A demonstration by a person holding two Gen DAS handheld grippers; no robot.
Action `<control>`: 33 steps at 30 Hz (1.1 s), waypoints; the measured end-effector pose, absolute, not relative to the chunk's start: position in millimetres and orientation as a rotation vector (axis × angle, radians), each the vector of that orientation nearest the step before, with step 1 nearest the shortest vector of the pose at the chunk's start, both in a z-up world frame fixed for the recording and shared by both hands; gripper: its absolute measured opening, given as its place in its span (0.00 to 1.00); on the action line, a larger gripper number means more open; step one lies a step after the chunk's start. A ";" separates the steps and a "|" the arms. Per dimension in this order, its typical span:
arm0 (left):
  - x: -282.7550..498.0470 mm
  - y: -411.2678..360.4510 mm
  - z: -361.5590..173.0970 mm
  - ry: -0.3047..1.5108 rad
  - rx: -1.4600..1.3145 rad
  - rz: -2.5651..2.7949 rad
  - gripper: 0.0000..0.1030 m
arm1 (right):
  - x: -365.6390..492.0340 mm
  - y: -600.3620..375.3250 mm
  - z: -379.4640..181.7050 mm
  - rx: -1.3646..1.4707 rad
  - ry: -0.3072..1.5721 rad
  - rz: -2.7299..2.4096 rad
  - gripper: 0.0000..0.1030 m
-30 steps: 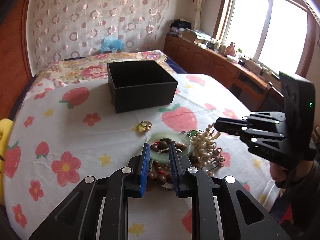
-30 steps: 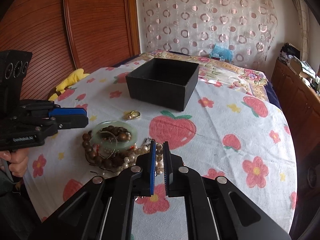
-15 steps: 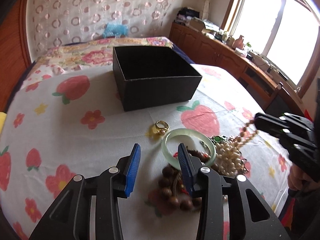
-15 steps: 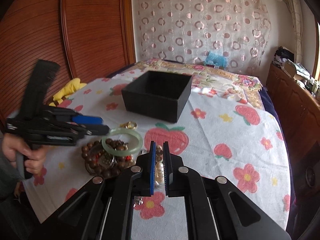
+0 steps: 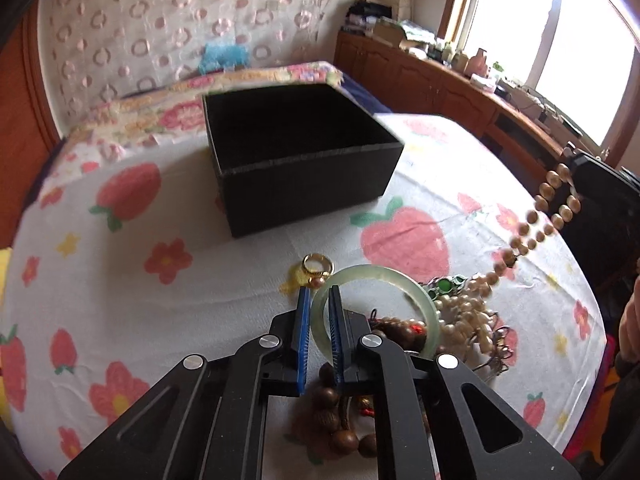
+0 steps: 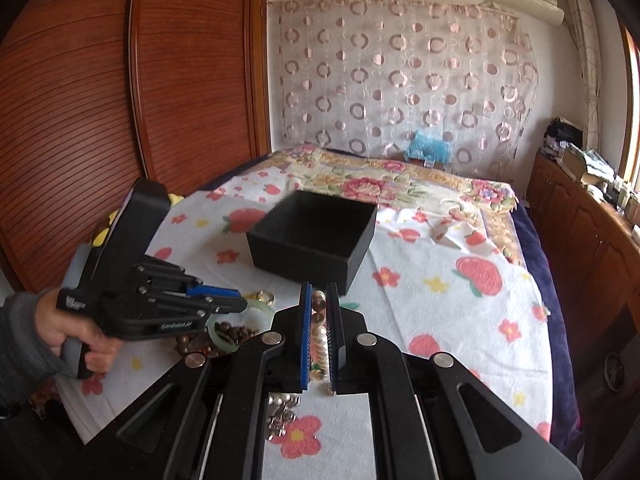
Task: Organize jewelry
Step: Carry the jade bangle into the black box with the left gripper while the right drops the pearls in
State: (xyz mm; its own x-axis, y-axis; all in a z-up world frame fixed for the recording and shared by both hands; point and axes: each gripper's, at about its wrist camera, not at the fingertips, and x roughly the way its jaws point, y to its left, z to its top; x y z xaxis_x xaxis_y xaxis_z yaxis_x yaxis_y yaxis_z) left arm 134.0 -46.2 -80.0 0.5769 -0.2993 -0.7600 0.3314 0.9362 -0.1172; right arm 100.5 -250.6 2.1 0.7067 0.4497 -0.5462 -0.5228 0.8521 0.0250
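An open black box (image 5: 296, 152) stands on the strawberry cloth, also in the right wrist view (image 6: 316, 236). My left gripper (image 5: 318, 292) is shut on the rim of a pale green jade bangle (image 5: 400, 280), just above a pile of brown wooden beads (image 5: 340, 436). A gold ring (image 5: 317, 265) lies just ahead of it. My right gripper (image 6: 318, 292) is shut on a pearl necklace (image 6: 318, 344), lifted well above the table; the strand (image 5: 536, 220) hangs down to the pearl heap (image 5: 464, 312).
A green-stone pendant (image 5: 444, 284) lies among the pearls. The round table edge (image 5: 592, 320) curves at right. A bed with a floral cover (image 6: 400, 176) is behind the box. Wooden cabinets (image 5: 440, 84) run under the window.
My left gripper moved forward and closed on the jade bangle's rim. My right gripper rose, pulling the pearl strand up from the pile.
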 end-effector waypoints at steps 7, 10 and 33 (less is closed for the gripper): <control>116.3 -43.0 -44.5 0.755 0.055 -0.336 0.08 | 103.1 -247.4 32.6 -0.146 0.508 0.539 0.08; 115.3 -40.1 -31.9 0.721 0.039 -0.333 0.07 | 108.8 -246.6 47.9 -0.151 0.480 0.535 0.08; 153.4 -16.9 -5.1 0.646 0.004 -0.248 0.07 | 206.1 -215.8 146.8 -0.136 0.360 0.485 0.08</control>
